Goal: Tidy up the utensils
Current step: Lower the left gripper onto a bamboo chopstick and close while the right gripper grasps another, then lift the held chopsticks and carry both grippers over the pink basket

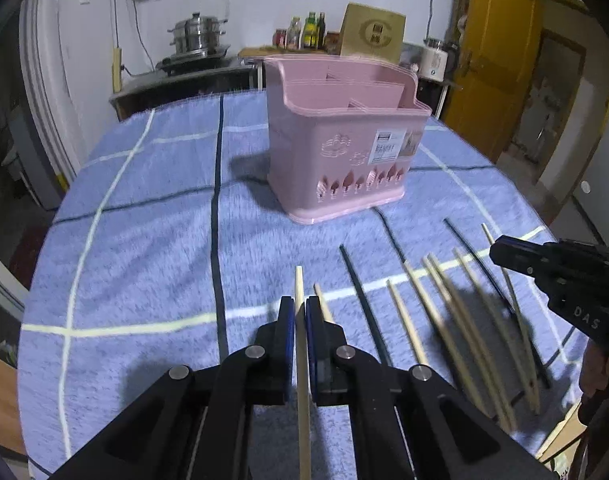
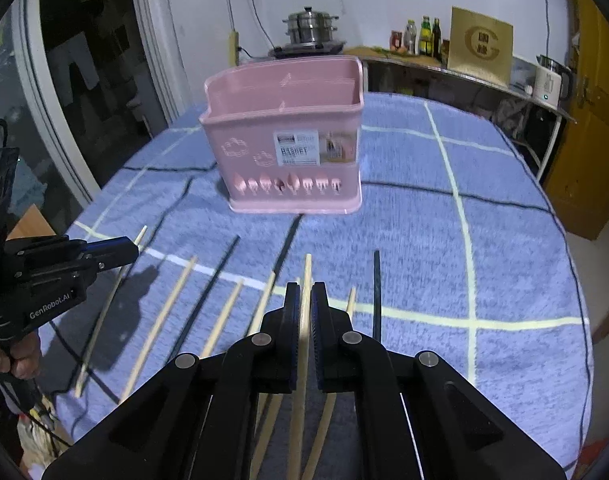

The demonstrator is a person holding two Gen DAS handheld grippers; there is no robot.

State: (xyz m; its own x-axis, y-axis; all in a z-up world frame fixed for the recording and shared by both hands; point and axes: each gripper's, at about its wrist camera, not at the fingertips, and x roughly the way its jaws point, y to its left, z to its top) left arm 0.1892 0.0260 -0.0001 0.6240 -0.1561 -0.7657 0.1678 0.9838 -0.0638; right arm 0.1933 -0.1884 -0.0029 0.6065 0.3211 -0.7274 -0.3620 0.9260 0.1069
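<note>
A pink utensil basket with inner dividers stands on the blue checked cloth; it also shows in the right wrist view. Several pale wooden and black chopsticks lie in a row on the cloth in front of it. My left gripper is shut on a pale wooden chopstick that points toward the basket. My right gripper is shut on another pale chopstick. A black chopstick lies just right of it. Each gripper shows in the other's view: the right one, the left one.
The blue cloth covers a rounded table. Behind it a counter holds a steel steamer pot, bottles, a brown box and a white kettle. A yellow door is at the right.
</note>
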